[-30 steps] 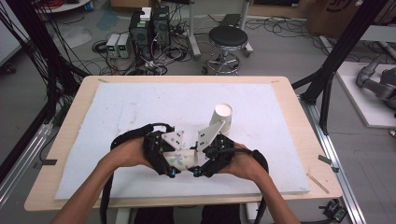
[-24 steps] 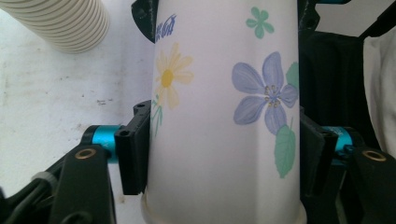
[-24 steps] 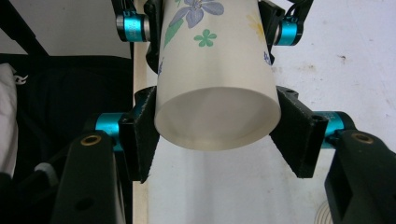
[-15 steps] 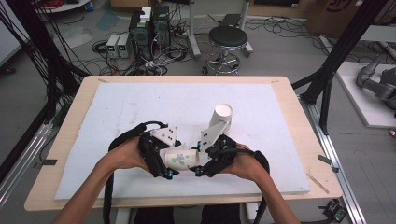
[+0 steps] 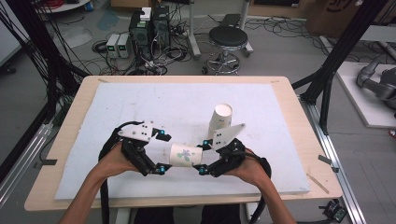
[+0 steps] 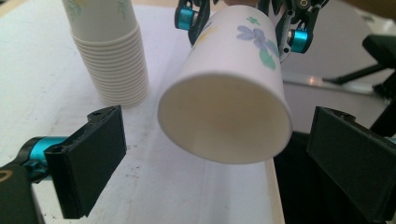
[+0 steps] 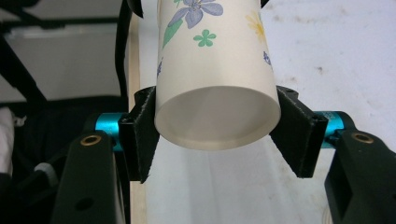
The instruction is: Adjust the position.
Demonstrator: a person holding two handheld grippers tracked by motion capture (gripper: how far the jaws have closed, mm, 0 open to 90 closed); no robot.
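1. The right gripper (image 5: 201, 156) clamps the base of a flowered paper cup (image 5: 185, 155), held sideways above the desk's (image 5: 280, 93) near edge
2. The left gripper (image 5: 161, 152) sits spread wide around the cup's rim
3. A stack of cups (image 5: 220, 119) stands just behind

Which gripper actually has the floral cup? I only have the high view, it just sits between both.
Observer: The right gripper. Its jaws press the floral cup at the base end.
Operator: Left one?
Observer: The left gripper is open, jaws spread either side of the cup's open rim, not touching.
Operator: That white thing behind, one cup?
Observer: No, a stack of cups, upside down on the white mat.
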